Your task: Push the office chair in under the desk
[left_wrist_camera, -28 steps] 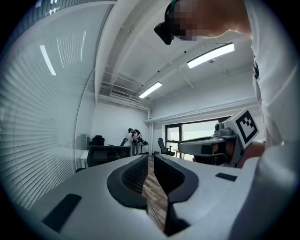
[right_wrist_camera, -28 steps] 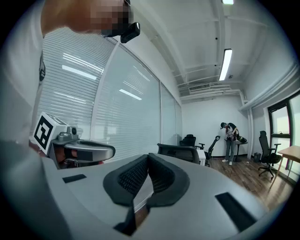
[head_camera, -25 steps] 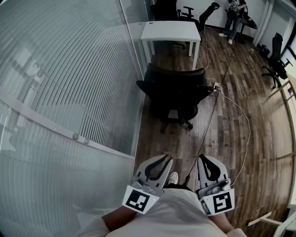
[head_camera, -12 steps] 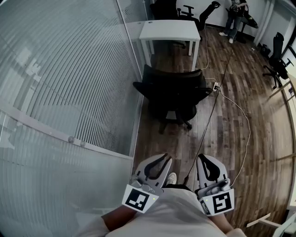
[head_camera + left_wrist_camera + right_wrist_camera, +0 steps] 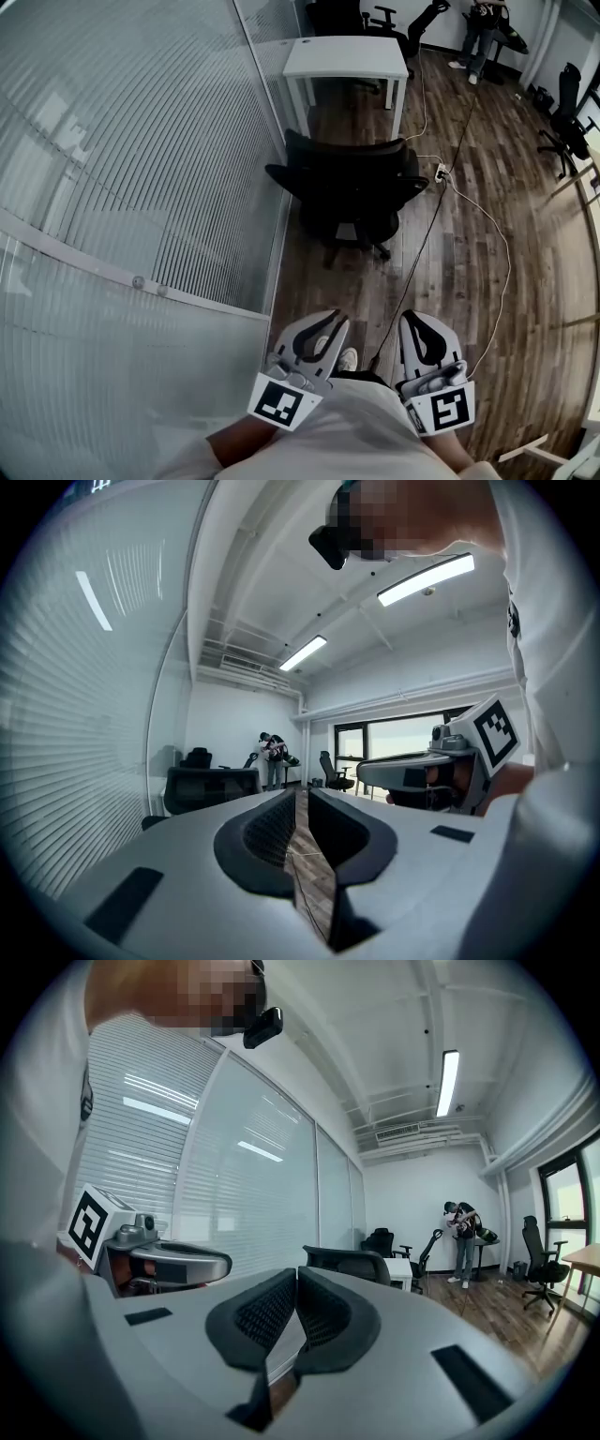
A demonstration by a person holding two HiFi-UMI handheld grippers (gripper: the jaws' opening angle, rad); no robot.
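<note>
While the office chair stands on the wooden floor short of the white surface, backrest toward us and seat not beneath it, we enter the push as not yet begun.

- Left tongs: at our waist, a hair ajar, nothing between.
- Right tongs: alongside, pressed together, empty.
- Both: well apart from the chair.
- Outstanding, in our judgement: approach, set the tongs against the backrest, and roll the chair under the surface, minding the cable beside its base.
</note>
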